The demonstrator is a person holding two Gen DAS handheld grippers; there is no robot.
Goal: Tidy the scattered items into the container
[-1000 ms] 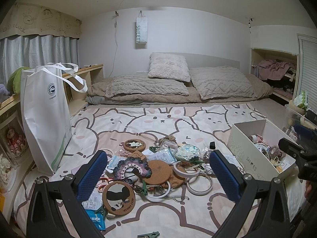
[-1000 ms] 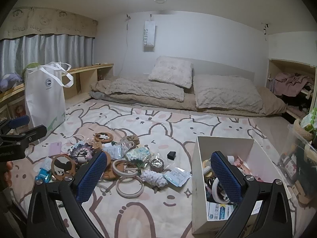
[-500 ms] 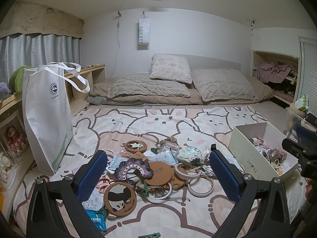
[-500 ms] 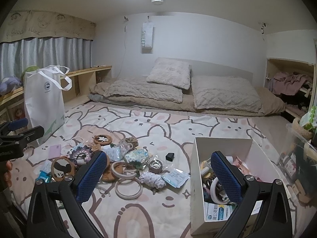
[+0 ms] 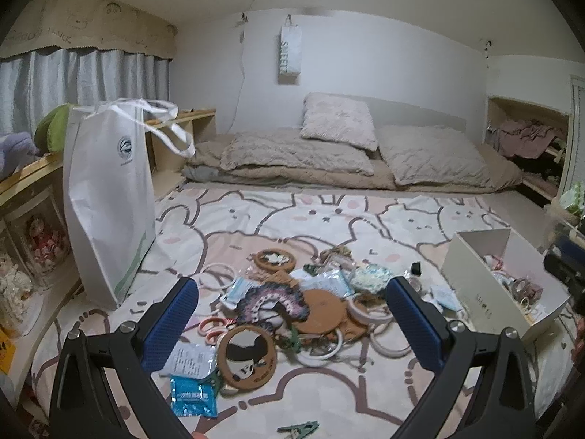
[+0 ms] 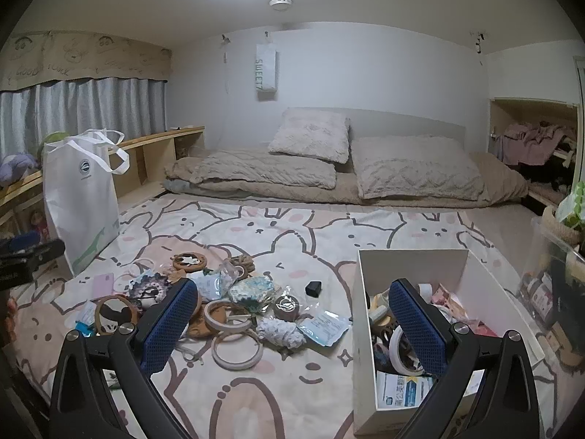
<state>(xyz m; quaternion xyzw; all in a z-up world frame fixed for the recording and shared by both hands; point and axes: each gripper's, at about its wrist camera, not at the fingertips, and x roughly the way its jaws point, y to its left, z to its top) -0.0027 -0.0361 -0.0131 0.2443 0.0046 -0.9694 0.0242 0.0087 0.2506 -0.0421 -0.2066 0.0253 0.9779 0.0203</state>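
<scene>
Left gripper nearer pile; one box, two pillows

A: How does the left gripper stand?

B: Its 2 blue-padded fingers are spread wide with nothing between them, held level and pointing forward.

A: And the right gripper?

B: The same: 2 fingers wide apart, gripping nothing, also level.

A: Any hand showing?

B: Possibly a sliver of 1 at the right wrist view's left edge; too blurred to be sure.
</scene>
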